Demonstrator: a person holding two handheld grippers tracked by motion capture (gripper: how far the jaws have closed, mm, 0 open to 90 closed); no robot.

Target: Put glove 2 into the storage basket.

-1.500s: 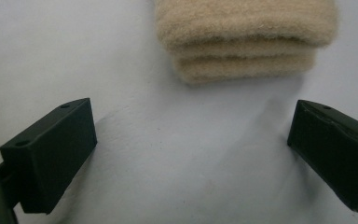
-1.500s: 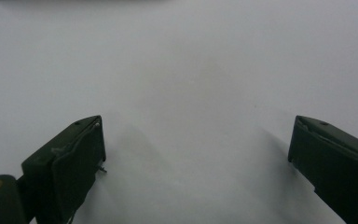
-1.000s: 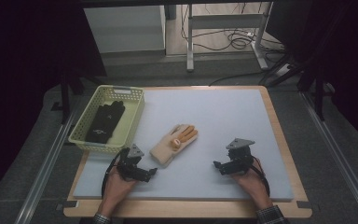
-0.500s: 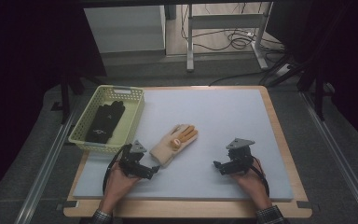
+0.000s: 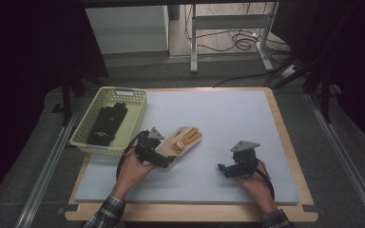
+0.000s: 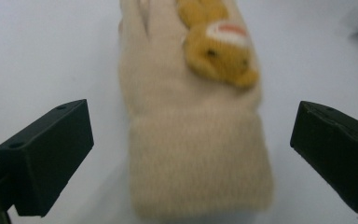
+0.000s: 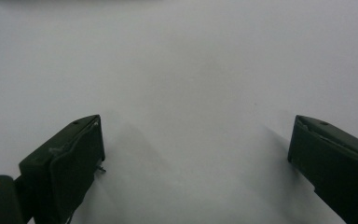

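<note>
The high view is dim at its edges: the surroundings fall into near black, while the desk is evenly lit from above. Soft, short shadows are cast beneath the hand-held grippers. No glare is noted. In the left gripper view the cream glove is rendered soft, its near cuff blurred and its knit texture lost. In the right gripper view the mat is washed to a flat pale grey, with faint shadows beside the jaws.
</note>
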